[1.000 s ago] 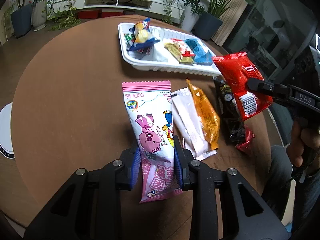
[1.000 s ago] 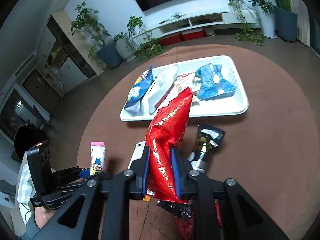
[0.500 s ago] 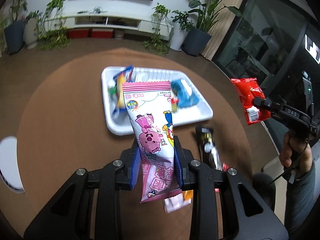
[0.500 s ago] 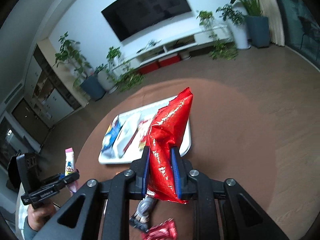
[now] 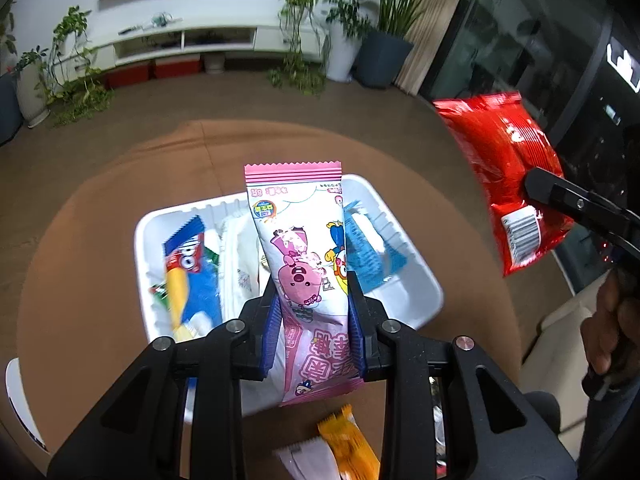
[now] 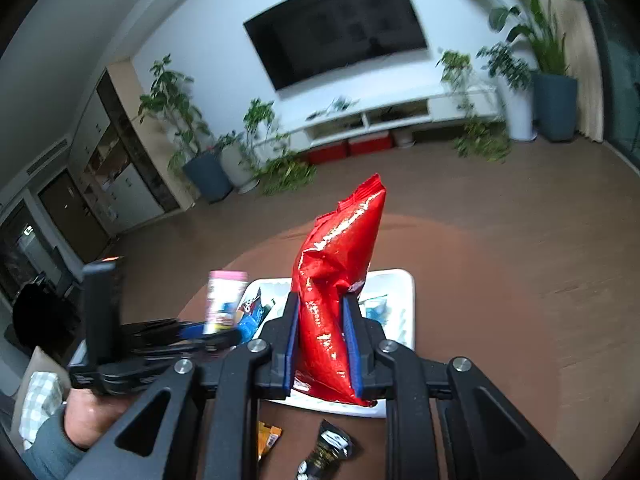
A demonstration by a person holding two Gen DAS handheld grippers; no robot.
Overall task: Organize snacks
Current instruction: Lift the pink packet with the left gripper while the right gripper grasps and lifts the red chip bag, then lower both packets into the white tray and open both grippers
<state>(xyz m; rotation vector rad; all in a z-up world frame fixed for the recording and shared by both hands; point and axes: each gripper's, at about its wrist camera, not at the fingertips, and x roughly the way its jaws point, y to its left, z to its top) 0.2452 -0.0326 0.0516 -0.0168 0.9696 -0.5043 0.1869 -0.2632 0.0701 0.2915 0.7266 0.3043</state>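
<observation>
My left gripper [image 5: 313, 300] is shut on a pink cartoon snack packet [image 5: 301, 256], held upright above the white tray [image 5: 424, 280]. The tray holds several snacks, among them a blue-and-yellow pack [image 5: 192, 276] and a light blue pack [image 5: 368, 248]. My right gripper [image 6: 320, 320] is shut on a red snack bag [image 6: 340, 276], also raised over the tray [image 6: 404, 300]. In the left wrist view the red bag [image 5: 504, 172] hangs at the right in the other gripper's fingers [image 5: 560, 196]. The pink packet [image 6: 224, 300] shows at the left of the right wrist view.
An orange packet [image 5: 348, 444] and a white packet [image 5: 308, 460] lie on the round brown table [image 5: 80, 240] in front of the tray. A dark packet [image 6: 328, 452] lies nearby. A person's hand [image 5: 608, 320] holds the right gripper. Plants and a TV unit stand beyond.
Both grippers rose and moved forward over the tray with their packets still held. The loose packets on the table slid toward the bottom of both views.
</observation>
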